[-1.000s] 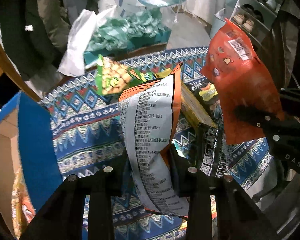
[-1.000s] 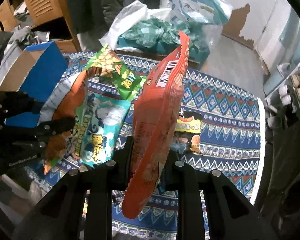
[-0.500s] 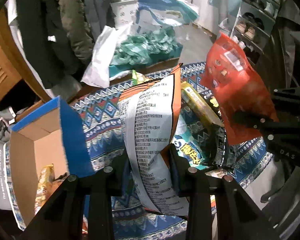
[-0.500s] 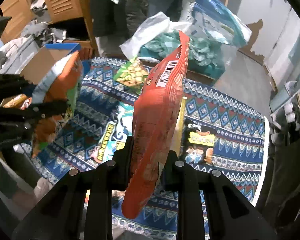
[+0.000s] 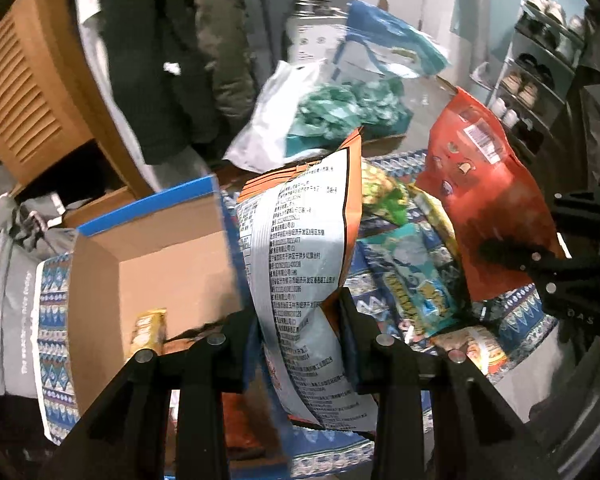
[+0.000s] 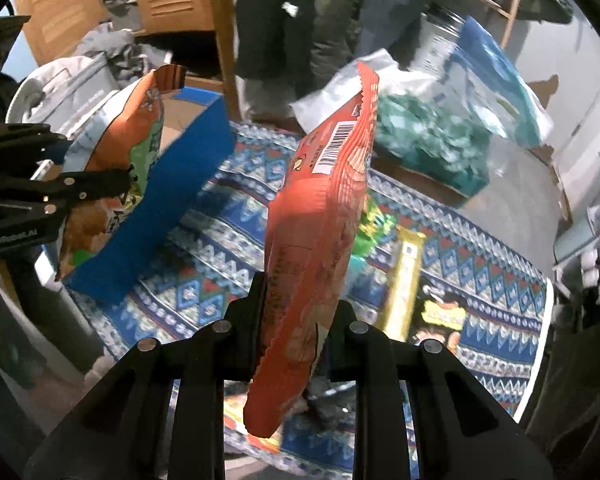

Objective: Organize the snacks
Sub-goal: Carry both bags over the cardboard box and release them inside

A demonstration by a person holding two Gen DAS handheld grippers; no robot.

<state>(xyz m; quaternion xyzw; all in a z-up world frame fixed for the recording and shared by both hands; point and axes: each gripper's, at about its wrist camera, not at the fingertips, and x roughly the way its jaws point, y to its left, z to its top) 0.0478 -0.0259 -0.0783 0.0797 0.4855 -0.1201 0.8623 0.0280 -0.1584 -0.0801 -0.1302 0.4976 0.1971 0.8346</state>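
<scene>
Brown louvered wood of a cabinet fills the far left of the left wrist view, with dark coats hanging beside it. Below them stands an open cardboard box with a blue outer face; a yellow snack packet lies inside it near the bottom. Just right of the box, the left gripper pinches an orange chip bag between its narrow-set fingers, the bag's white printed back turned to the camera and its top edge standing up above the box's right wall. Behind it a white plastic bag and a heap of teal wrappers sit past the patterned blue cloth that covers the table. On that cloth, right of the orange bag, lie a green snack bag, a teal snack bag and a small yellow-red packet. Farther right the right gripper grips a red snack bag, barcode uppermost, held off the cloth. A shoe rack stands at the far right.

From the right wrist view, the left gripper enters at the left with the orange bag at the box's blue wall. In the middle the right gripper's fingers are clamped tight on the lower part of the red bag, which stands edge-on. To its right a long yellow packet and a dark packet lie on the cloth.
</scene>
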